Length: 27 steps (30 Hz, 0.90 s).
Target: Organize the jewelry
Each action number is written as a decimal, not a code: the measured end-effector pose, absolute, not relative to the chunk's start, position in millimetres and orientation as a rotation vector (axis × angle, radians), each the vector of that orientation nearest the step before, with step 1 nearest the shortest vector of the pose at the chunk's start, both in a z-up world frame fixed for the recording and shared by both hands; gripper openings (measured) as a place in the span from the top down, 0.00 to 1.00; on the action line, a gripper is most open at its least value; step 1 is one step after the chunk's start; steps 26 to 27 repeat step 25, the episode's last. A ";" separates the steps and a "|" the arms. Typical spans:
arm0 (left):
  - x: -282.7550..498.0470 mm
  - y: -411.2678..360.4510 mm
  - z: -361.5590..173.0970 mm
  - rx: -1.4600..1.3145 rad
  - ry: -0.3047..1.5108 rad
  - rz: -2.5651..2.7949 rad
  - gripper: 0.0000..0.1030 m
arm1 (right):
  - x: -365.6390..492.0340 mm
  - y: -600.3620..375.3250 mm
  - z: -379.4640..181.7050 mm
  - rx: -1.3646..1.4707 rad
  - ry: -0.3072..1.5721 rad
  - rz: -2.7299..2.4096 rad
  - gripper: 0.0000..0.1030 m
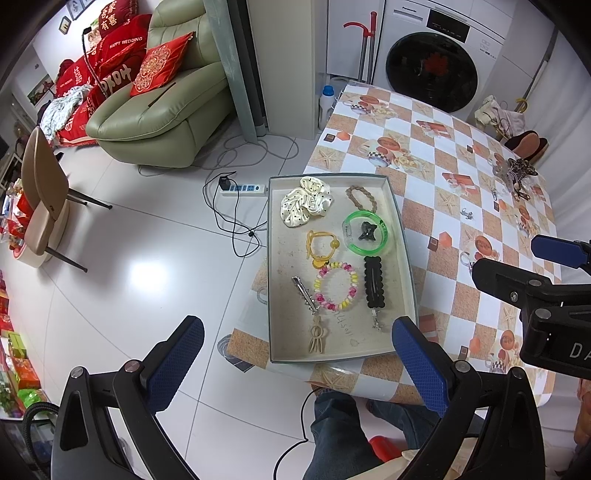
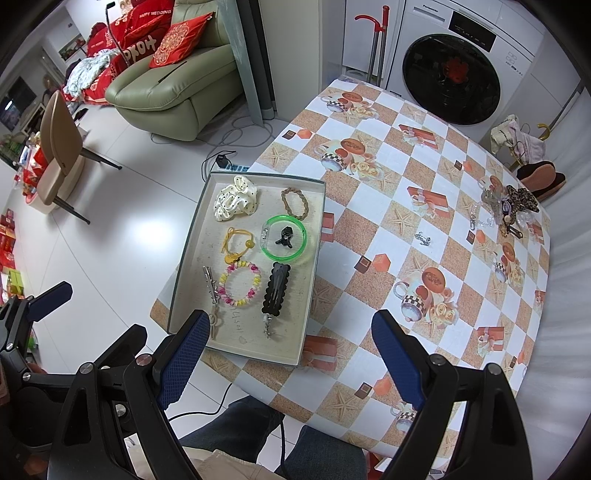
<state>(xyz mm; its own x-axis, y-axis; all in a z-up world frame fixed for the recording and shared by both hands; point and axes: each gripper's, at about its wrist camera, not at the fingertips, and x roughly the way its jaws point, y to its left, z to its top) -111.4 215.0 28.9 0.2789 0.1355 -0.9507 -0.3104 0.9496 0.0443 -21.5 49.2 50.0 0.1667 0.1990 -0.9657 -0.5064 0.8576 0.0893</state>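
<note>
Both grippers hovering over the counter (image 2: 424, 240), pointing steeply down.
Left gripper (image 1: 297, 354) and right gripper (image 2: 291, 354) are holding fingers apart, empty; tray (image 2: 314, 295) is lying between and beyond them near the counter's edge.

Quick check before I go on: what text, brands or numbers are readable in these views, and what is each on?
"HAPPY WEDDING": red cushion on the sofa.
"XOXO": another red cushion, letters white.
"Panasonic": washing machine, small, only just legible.
"DA": black body of the right claw, cut off at the frame edge.
Handwritten digits on the tray floor: too faint to read.
Chinese characters on a third red cushion: not legible to me.
</note>
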 end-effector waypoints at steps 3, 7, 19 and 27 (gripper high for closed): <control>-111.2 215.2 28.9 -0.160 1.255 0.301 0.00 | -21.7 49.6 49.9 -0.278 1.314 0.510 0.12; -111.2 215.1 28.8 -0.159 1.255 0.301 0.00 | -21.9 49.9 49.8 -0.278 1.314 0.510 0.12; -112.5 215.1 27.5 -0.159 1.248 0.296 0.00 | -22.5 51.0 49.8 -0.277 1.315 0.510 0.12; -111.6 216.6 28.4 -0.156 1.250 0.298 0.00 | -22.6 50.7 50.0 -0.277 1.314 0.508 0.12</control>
